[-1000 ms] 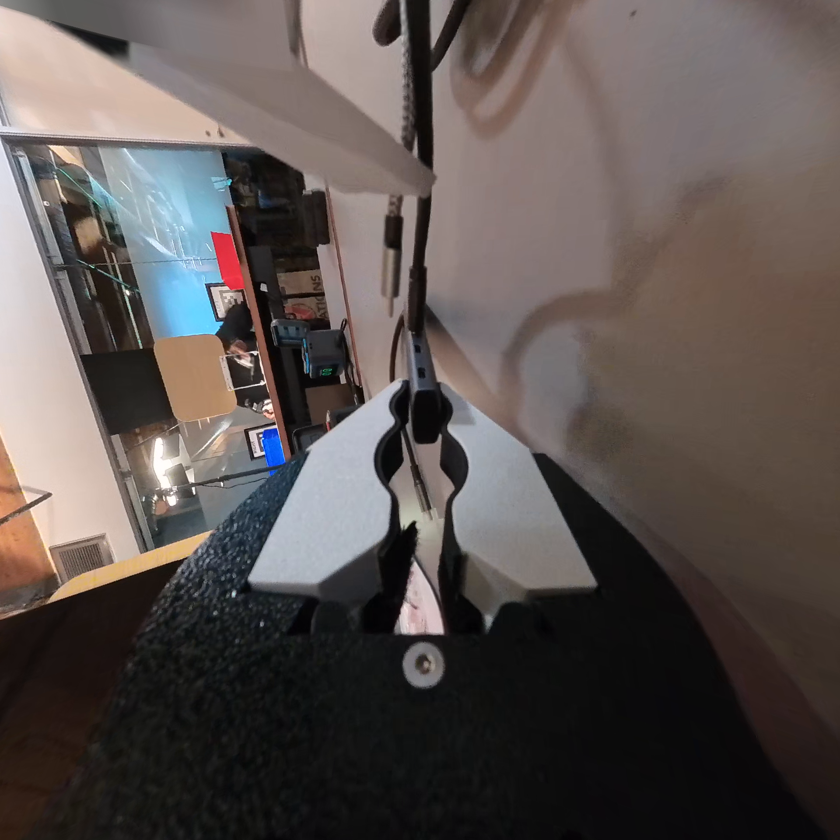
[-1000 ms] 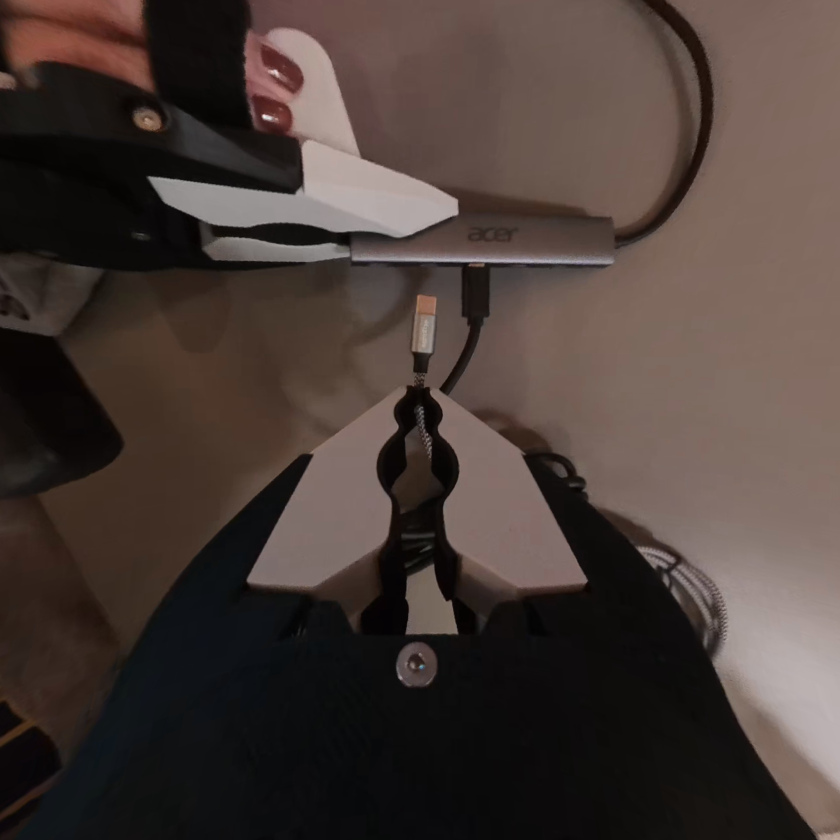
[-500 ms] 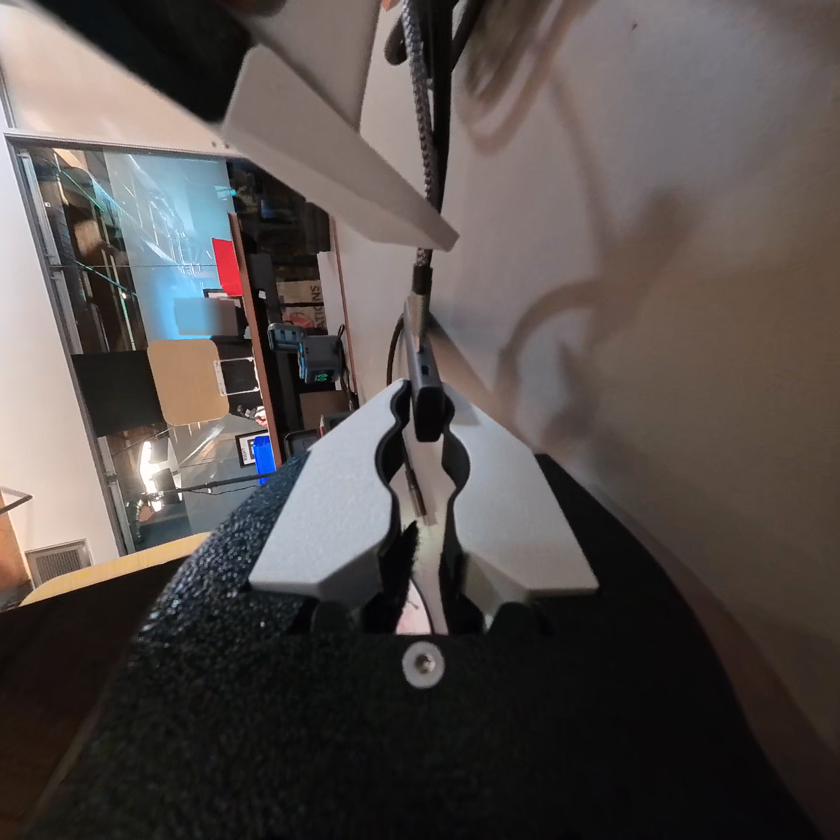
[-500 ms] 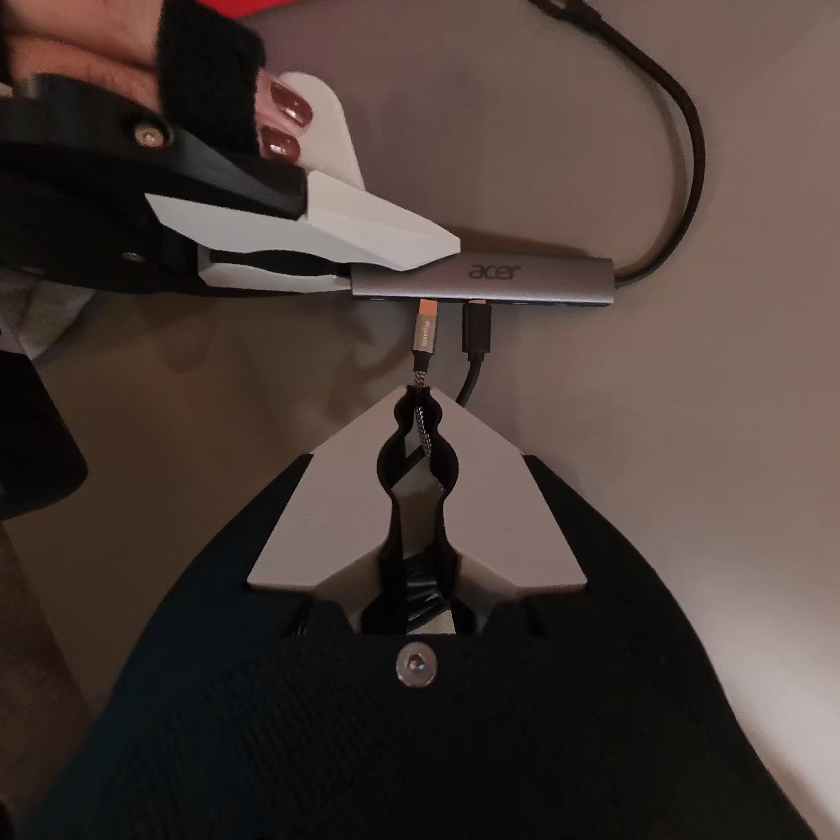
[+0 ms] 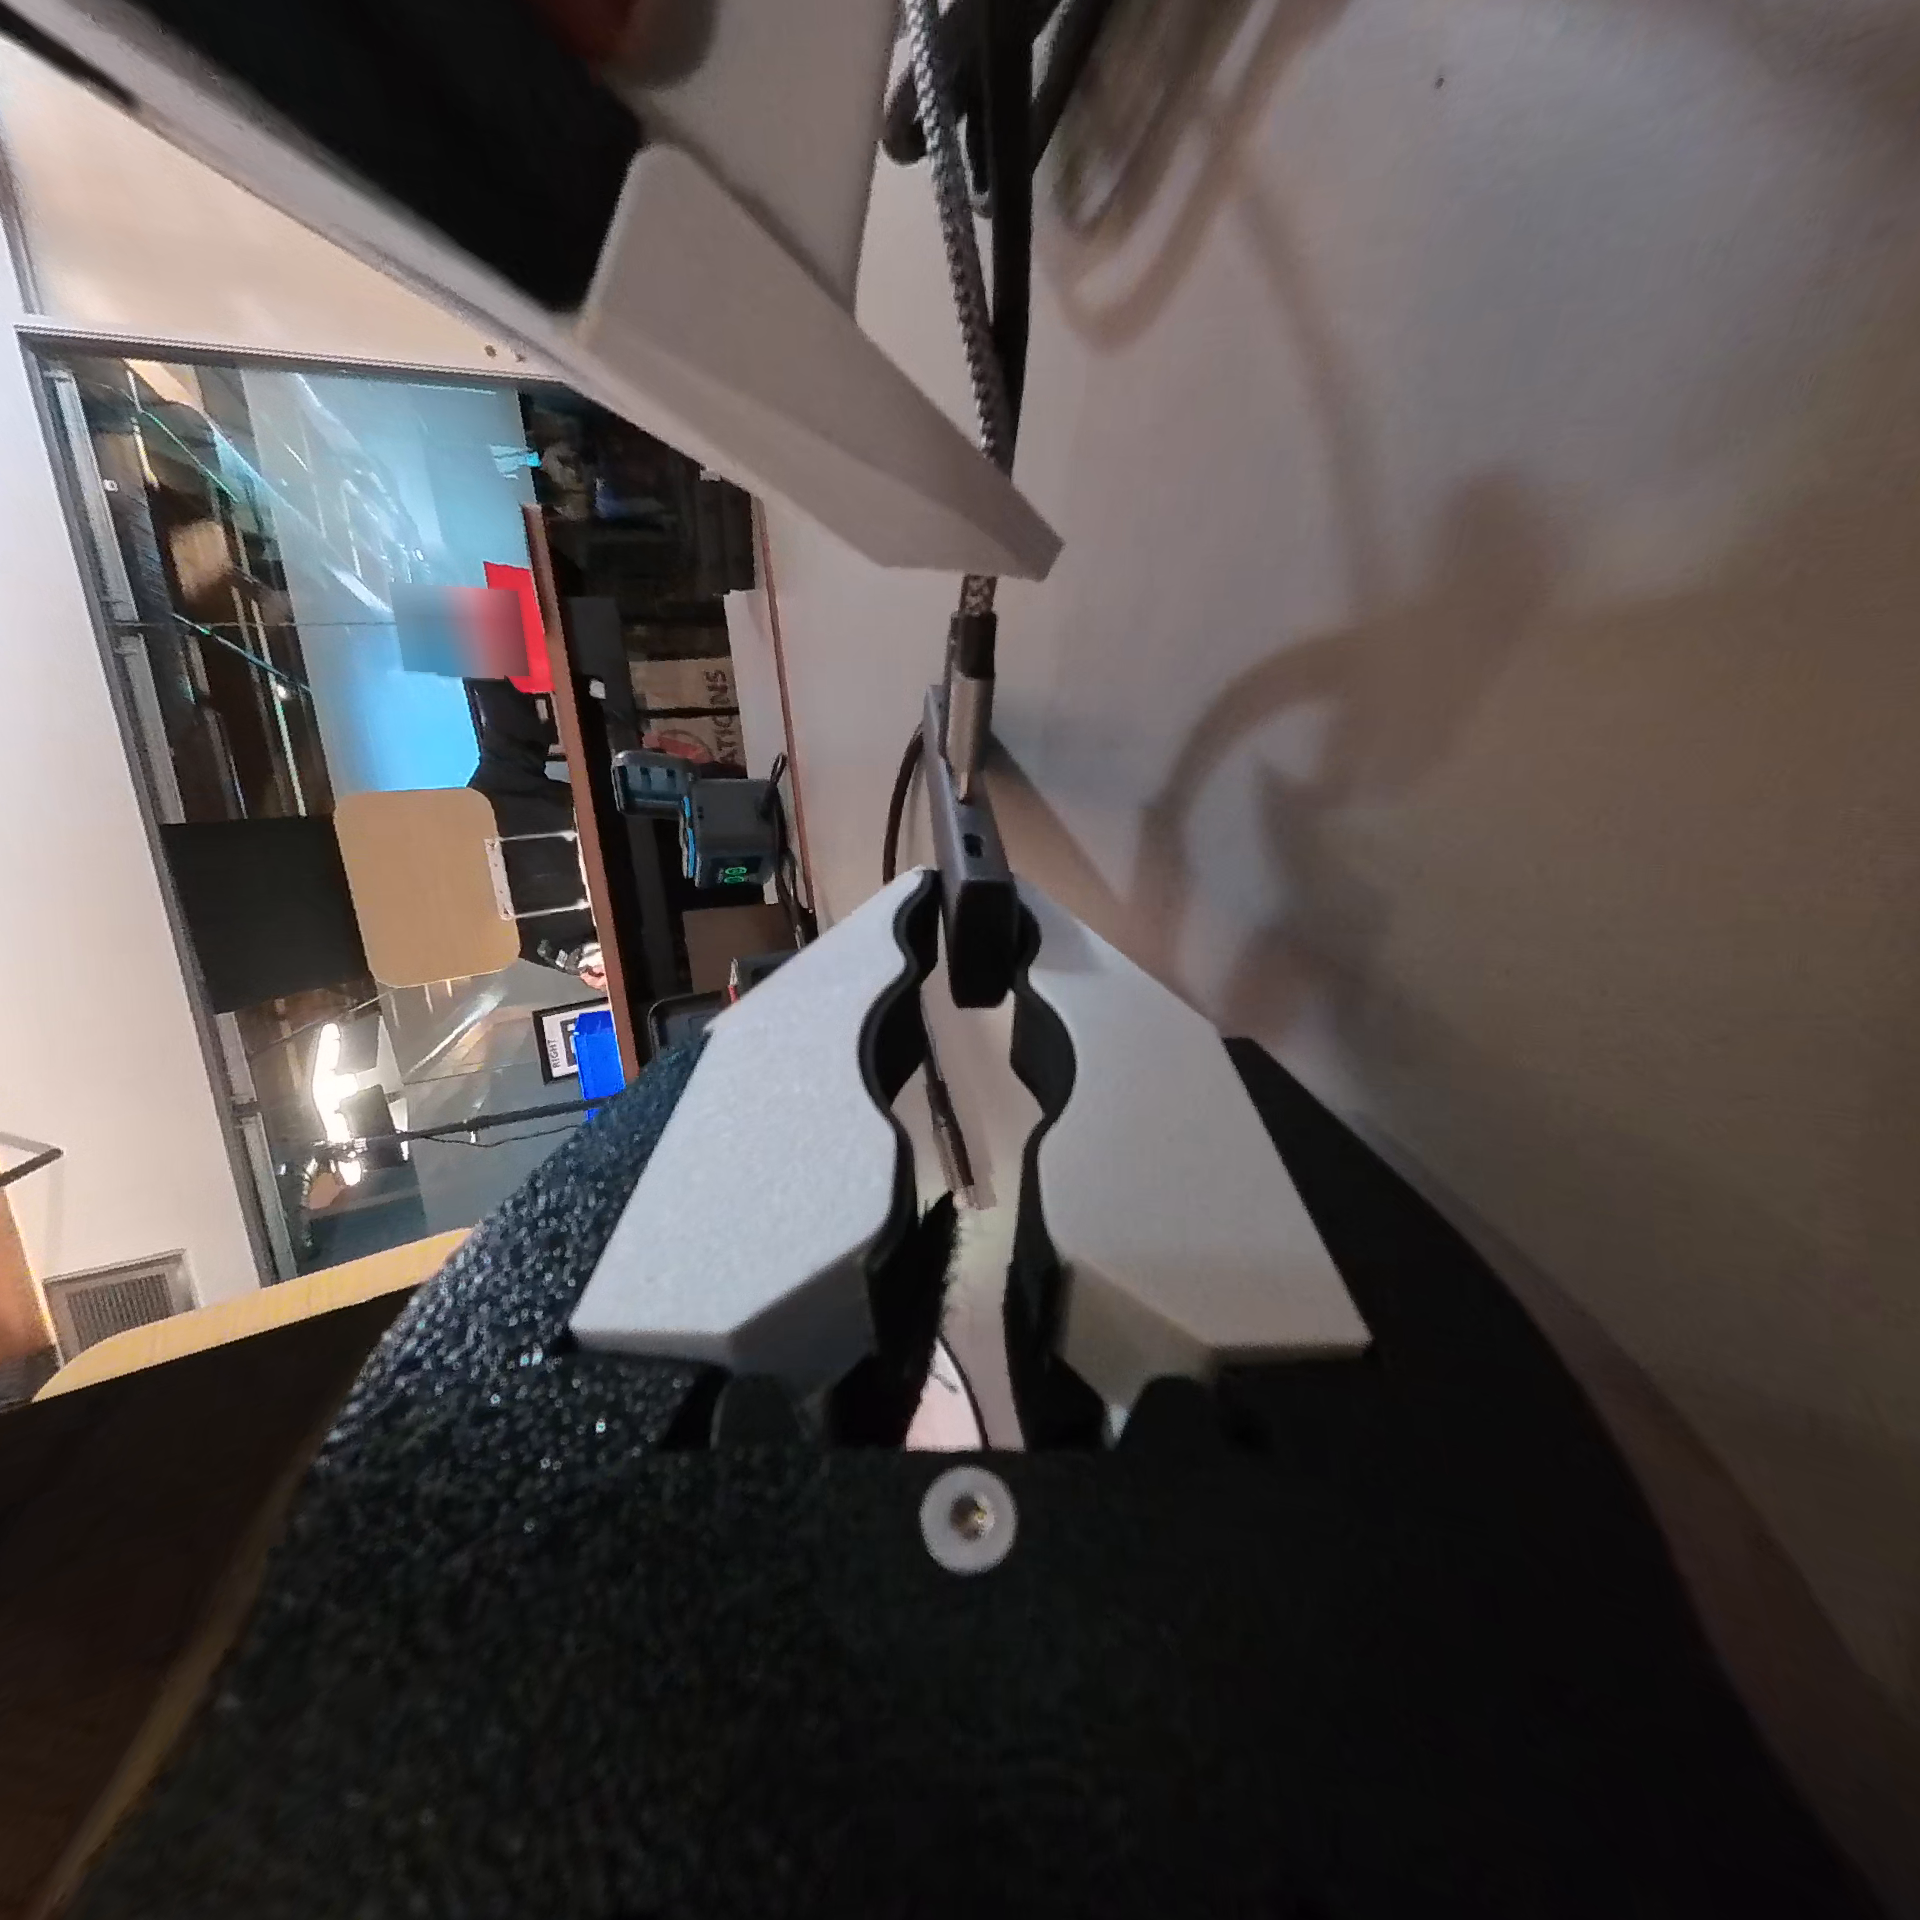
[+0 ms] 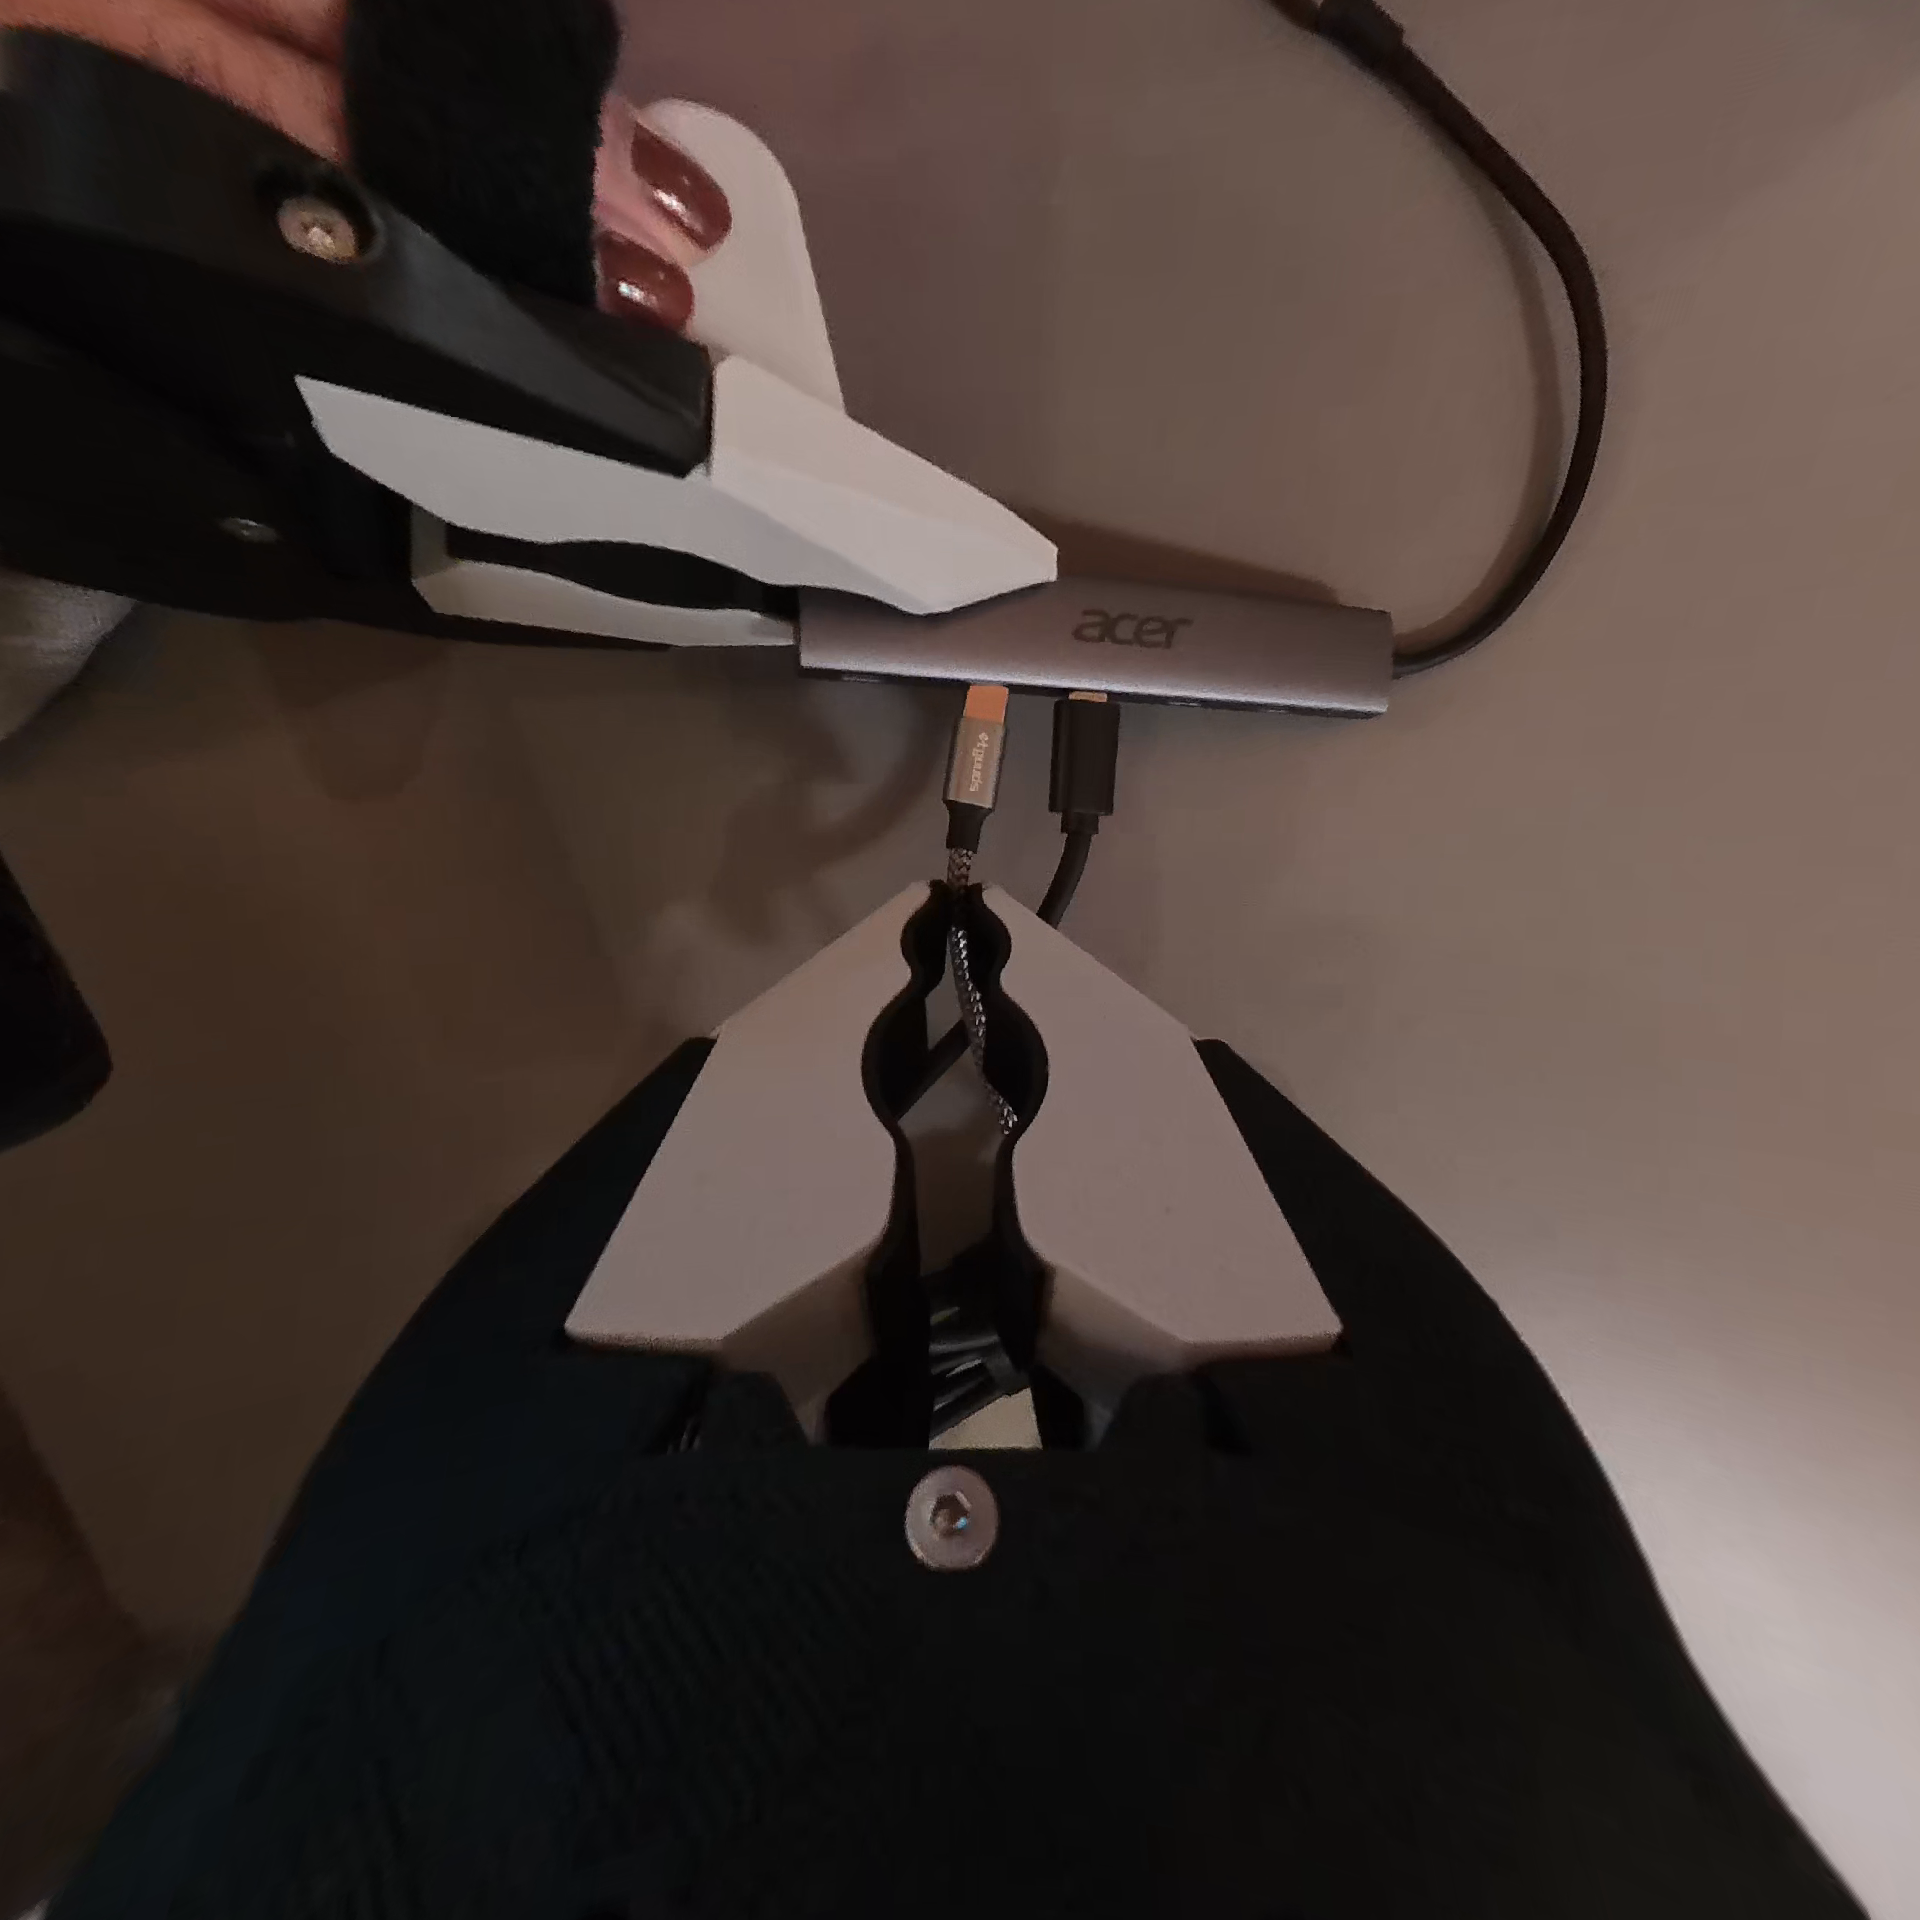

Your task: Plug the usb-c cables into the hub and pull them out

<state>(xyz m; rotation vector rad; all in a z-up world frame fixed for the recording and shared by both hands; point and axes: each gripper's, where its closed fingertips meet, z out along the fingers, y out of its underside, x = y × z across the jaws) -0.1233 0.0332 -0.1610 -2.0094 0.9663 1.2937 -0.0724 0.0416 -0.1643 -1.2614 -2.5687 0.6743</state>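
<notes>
A slim grey hub [image 6: 1226,636] lies on the pale table. My left gripper [image 5: 977,925] is shut on the hub's end [image 5: 977,935]; it also shows in the right wrist view [image 6: 914,592], clamping the hub's left end. My right gripper [image 6: 961,888] is shut on a braided cable [image 6: 971,977]. Its silver USB-C plug [image 6: 975,764] has its tip at or in a port on the hub's front edge. A black USB-C plug [image 6: 1083,758] sits in the port to its right. The right gripper also shows at the top of the left wrist view [image 5: 1023,551].
The hub's own dark lead [image 6: 1558,343] loops away to the upper right. A hand [image 6: 655,218] holds the left gripper. A glass partition [image 5: 312,727] and shelves with gear lie beyond the table edge in the left wrist view. Spacing between my two grippers at the tips: around 6 cm.
My right gripper has carried the silver plug forward from a short way off until its tip meets the hub's port. The left gripper has kept its hold on the hub.
</notes>
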